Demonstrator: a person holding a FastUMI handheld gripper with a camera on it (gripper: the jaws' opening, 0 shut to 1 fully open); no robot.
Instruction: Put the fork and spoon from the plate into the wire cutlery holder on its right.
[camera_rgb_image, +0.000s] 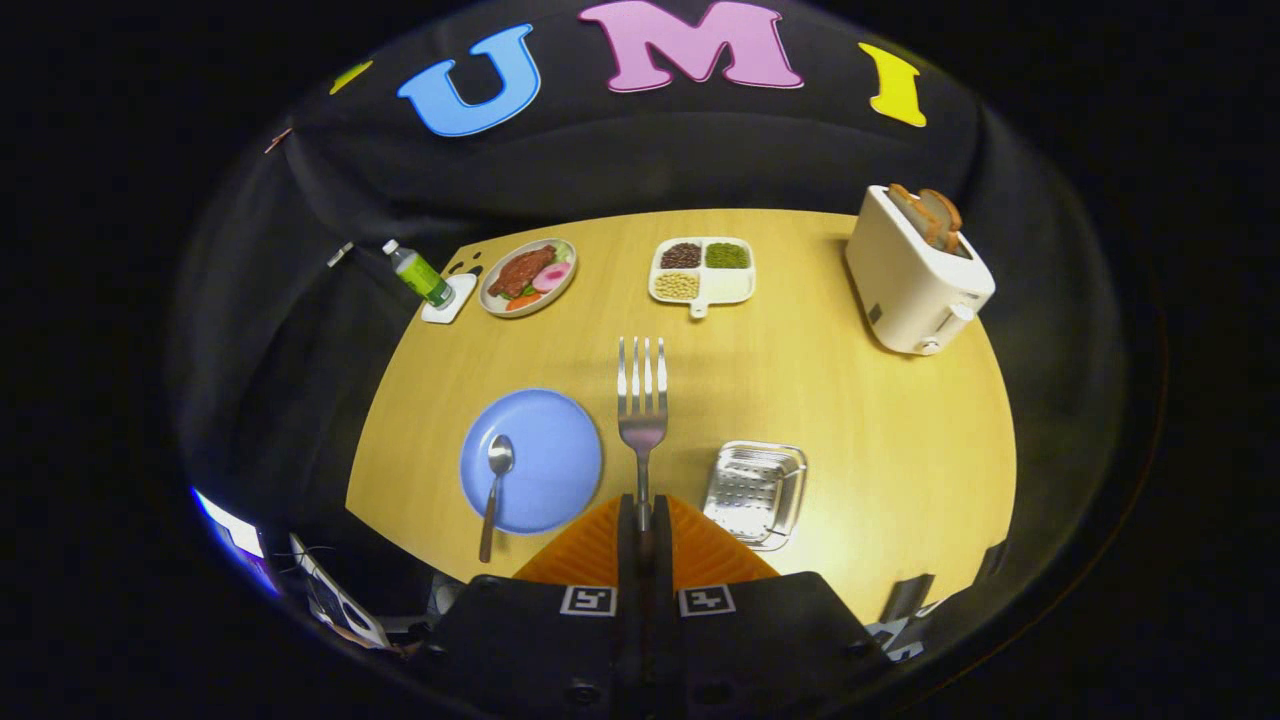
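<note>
My gripper (643, 510) is shut on the handle of a silver fork (642, 400), which sticks out straight ahead of the fingers, tines pointing away, held high above the wooden table (850, 400). Below and left of the fingers lies a blue plate (545, 450) with a silver spoon (494, 480) resting on its left side, the handle hanging over the near rim. Just right of the fingers stands the square metal cutlery holder (756, 492), with nothing visible inside it.
At the far side of the table stand a white toaster (915, 275) with bread, a divided white dish of beans (702, 272), a plate of food (527, 277) and a green bottle (420, 275) on a coaster.
</note>
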